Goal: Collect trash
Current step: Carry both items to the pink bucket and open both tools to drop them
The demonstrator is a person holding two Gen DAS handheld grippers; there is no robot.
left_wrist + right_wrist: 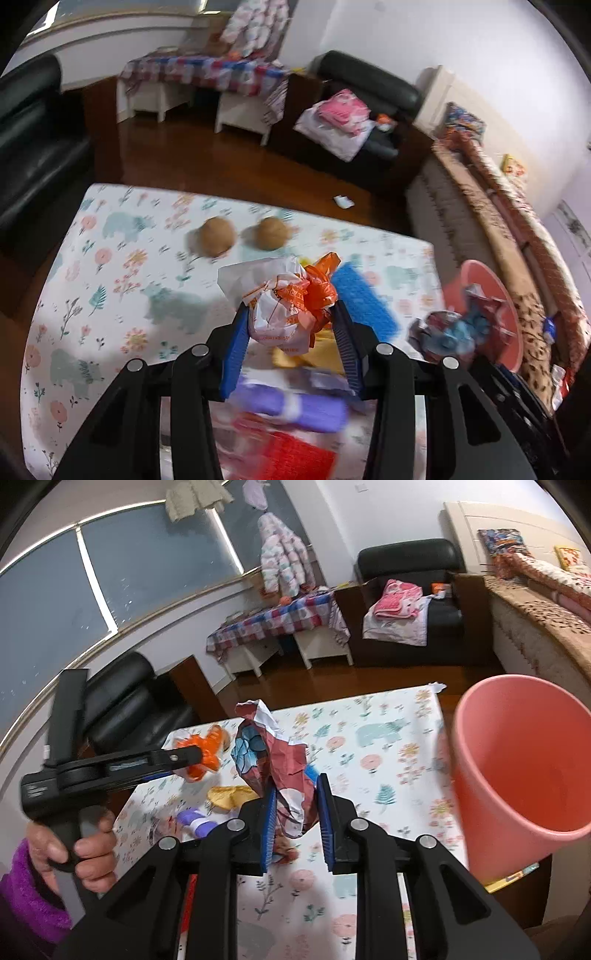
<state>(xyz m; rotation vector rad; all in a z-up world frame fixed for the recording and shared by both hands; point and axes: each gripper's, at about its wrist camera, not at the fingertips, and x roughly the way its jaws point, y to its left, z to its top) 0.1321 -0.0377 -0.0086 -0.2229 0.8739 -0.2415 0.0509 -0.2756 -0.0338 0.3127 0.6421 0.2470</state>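
Observation:
My left gripper [291, 317] is shut on a crumpled white and orange plastic bag [288, 310], held above the table; it also shows in the right wrist view [201, 755]. My right gripper [295, 805] is shut on a crumpled red, white and blue wrapper [277, 760], lifted above the table; the same wrapper shows blurred in the left wrist view [450, 328]. A pink bin [517, 775] stands open at the table's right edge, just right of the wrapper; in the left wrist view its rim [495, 280] is behind the wrapper.
The table has a floral animal-print cloth [110, 277]. Two brown round things [218, 236] lie at its far side. A yellow item [229, 797], a purple item [295, 406], a red item [295, 458] and a blue pad [365, 302] lie below the grippers. Black armchairs, a bed and wooden floor surround the table.

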